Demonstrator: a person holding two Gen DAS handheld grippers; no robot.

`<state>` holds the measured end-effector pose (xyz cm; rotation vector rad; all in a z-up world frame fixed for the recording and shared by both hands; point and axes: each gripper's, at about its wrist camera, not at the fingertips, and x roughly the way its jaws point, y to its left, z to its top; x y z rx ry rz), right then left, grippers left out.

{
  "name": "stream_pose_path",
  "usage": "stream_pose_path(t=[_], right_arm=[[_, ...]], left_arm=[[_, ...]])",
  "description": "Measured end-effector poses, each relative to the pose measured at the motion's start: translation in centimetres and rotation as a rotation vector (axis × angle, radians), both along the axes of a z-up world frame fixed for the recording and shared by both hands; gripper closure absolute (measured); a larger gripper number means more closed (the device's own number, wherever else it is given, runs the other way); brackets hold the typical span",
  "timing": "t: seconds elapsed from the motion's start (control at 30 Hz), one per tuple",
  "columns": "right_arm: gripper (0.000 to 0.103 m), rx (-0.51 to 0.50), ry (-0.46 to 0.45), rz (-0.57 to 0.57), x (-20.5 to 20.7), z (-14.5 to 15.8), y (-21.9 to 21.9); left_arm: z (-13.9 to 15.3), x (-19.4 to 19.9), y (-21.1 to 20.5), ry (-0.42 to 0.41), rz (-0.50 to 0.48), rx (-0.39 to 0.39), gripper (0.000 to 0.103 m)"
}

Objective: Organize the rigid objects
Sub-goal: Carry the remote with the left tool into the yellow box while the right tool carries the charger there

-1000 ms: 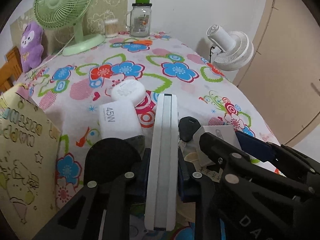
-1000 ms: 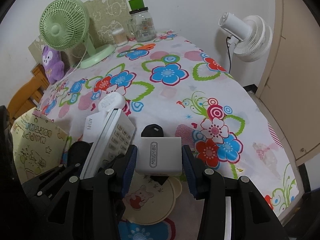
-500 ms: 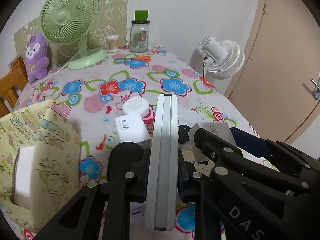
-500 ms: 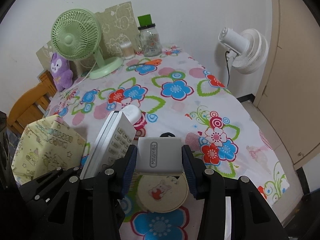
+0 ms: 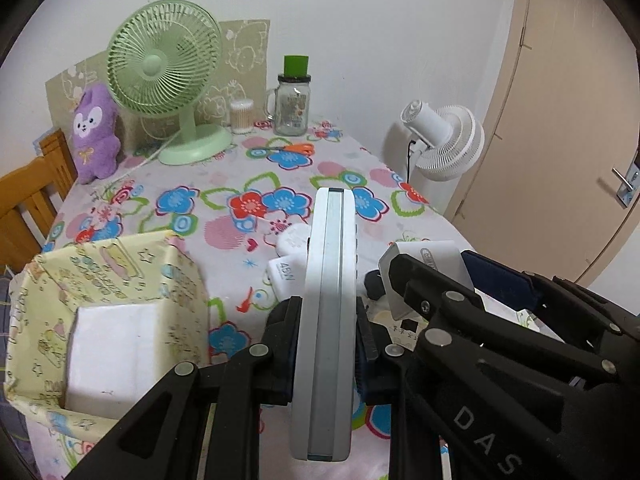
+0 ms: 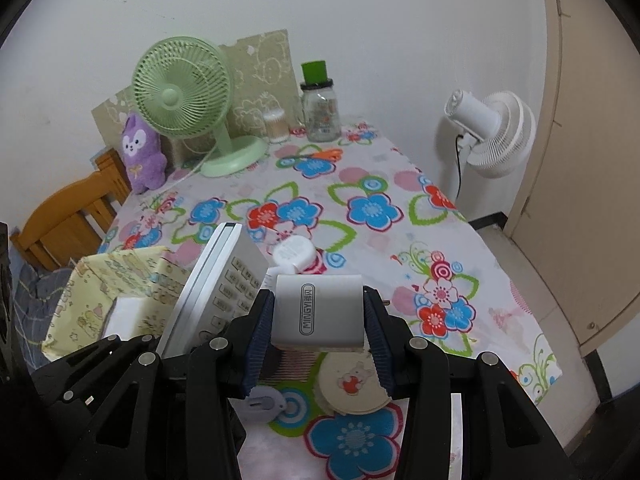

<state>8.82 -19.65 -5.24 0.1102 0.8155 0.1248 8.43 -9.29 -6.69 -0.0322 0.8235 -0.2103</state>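
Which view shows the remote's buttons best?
The right wrist view: the white remote shows its keypad face there. The left wrist view shows only its thin edge, clamped in the left gripper.

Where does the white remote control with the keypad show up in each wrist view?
Left wrist: remote control stands edge-on at centre, clamped in the left gripper.
Right wrist: remote control at left of centre, keypad facing the camera, tilted.
Shared landmark: green desk fan at the table's far end.
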Motion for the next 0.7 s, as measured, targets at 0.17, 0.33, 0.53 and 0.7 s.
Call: stream_pose_path(t=[0.17,0.33,0.53,0.7], right_arm=[[0.054,-0.013,-0.016,0.013,-0.6,1.2,1.2],[0.054,-0.023,-0.022,0.023,-0.9,2.0,2.4],[0.054,-0.032,-0.029,0.040,-1.0,2.6,4.1],[0.054,-0.036,-0.036,0.055,-1.1,3.1,5.7]], left_arm=[[1.1,-0.7,1.1,-0.019,0.009,0.005,0.082],[1.7,-1.2,2.3,-0.023,0.015,0.006,0.082],[2.4,-1.6,3.8,-0.032,0.031,0.009,0.082],[2.7,-1.6,5.5,-0.032,0.040,0.003,0.082]])
